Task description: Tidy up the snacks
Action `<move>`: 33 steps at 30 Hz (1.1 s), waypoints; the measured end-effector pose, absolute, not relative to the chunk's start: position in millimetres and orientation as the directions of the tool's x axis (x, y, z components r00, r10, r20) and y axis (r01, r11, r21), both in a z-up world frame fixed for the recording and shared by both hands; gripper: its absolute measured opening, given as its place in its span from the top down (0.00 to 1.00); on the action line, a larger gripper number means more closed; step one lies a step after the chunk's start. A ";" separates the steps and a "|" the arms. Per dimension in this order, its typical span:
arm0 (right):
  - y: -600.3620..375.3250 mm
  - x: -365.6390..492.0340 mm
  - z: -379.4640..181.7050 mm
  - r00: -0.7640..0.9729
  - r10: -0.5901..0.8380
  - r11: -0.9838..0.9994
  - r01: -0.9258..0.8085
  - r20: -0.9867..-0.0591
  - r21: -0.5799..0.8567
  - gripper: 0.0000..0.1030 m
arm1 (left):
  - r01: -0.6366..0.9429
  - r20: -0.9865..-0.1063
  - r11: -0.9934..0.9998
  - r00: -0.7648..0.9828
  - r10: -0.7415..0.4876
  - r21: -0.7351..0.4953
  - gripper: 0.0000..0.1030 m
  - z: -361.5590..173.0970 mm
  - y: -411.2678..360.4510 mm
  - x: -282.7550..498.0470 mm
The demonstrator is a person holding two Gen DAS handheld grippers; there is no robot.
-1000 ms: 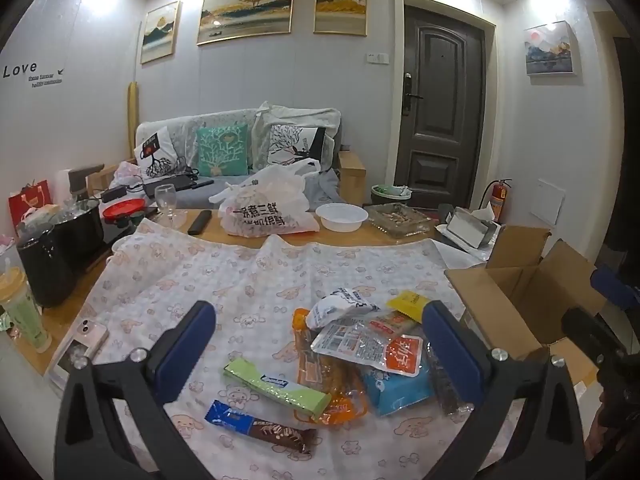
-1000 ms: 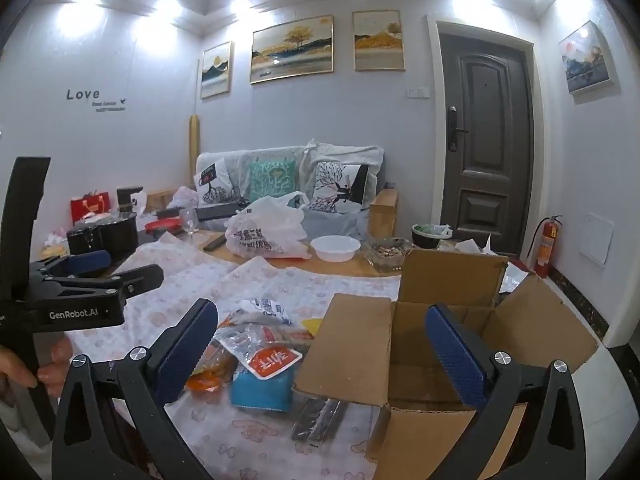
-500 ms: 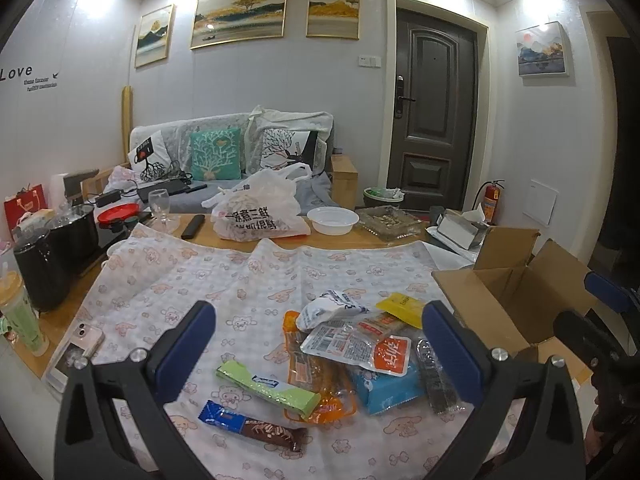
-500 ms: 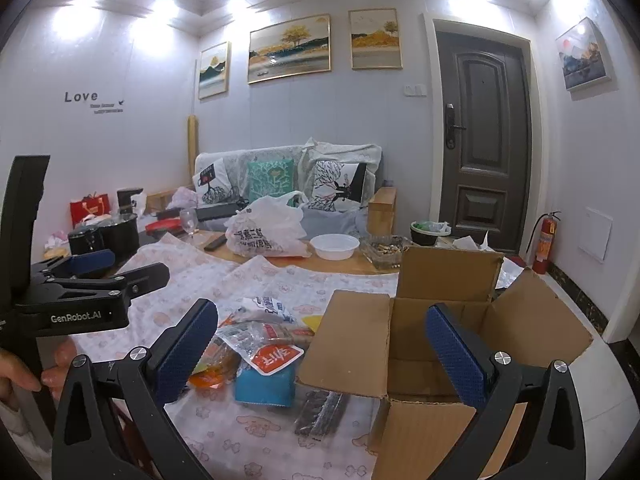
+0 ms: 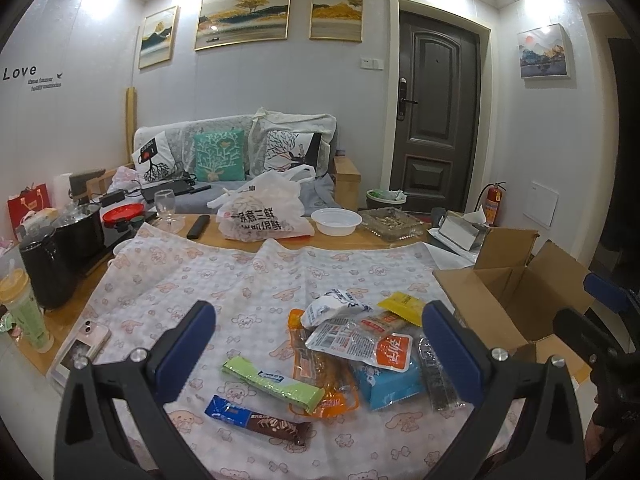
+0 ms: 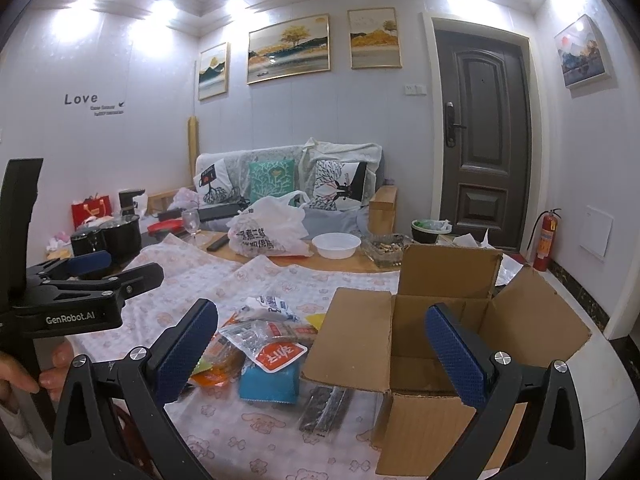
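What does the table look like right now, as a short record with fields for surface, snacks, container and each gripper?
surface: tablecloth with a cartoon print
snacks: loose pile beside the box, plus green bar and chocolate bar lying apart from it
container: cardboard box, flaps open, no snack visible inside
left gripper: open, empty
right gripper: open, empty

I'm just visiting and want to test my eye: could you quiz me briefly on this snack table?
1. True or false: the left gripper holds a snack.
2. Which lies nearest the cardboard box: A green bar, B dark clear-wrapped strip, C blue-and-brown bar?
3. What colour is the pouch under the red-labelled packet?

Key: 1 false, both grippers are open and empty; 2 B; 3 blue.
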State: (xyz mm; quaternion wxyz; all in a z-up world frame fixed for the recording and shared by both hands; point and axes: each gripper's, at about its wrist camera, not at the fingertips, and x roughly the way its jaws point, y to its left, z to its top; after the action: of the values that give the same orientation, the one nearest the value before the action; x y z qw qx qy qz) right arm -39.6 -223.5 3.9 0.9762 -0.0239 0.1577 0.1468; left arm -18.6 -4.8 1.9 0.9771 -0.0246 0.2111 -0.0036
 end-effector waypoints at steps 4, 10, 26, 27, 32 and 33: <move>-224.7 -42.0 3.9 0.908 0.275 0.957 -0.290 -0.316 0.000 0.00 | -0.001 -0.412 0.999 0.911 -0.019 -0.050 0.01 2.0 -4.8 -19.3; -224.7 -44.0 3.5 0.908 0.273 0.958 -0.287 -0.317 0.002 0.00 | 0.001 -0.412 0.999 0.911 -0.021 -0.050 0.01 2.1 -6.0 -20.7; -226.1 -48.2 2.1 0.904 0.273 0.959 -0.284 -0.329 0.013 0.00 | 0.002 -0.413 0.999 0.910 -0.023 -0.050 0.01 1.7 -8.2 -23.4; -226.0 -47.1 2.2 0.905 0.272 0.959 -0.284 -0.328 0.012 0.00 | 0.002 -0.413 0.999 0.910 -0.022 -0.049 0.01 1.6 -8.4 -22.5; -226.3 -49.8 0.8 0.901 0.279 0.956 -0.292 -0.332 0.013 0.00 | 0.003 -0.415 0.999 0.909 -0.024 -0.049 0.01 0.9 -9.0 -22.5; -225.5 -49.1 -0.4 0.901 0.279 0.956 -0.292 -0.332 0.010 0.00 | 0.006 -0.416 0.999 0.909 -0.027 -0.050 0.01 -0.3 -9.7 -22.0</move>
State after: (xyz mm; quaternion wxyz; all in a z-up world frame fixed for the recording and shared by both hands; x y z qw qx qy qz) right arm -49.1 -225.5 -0.4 0.9747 -0.0203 0.1675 0.1464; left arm -22.0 -9.7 -0.3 0.9767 -0.0236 0.2133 -0.0084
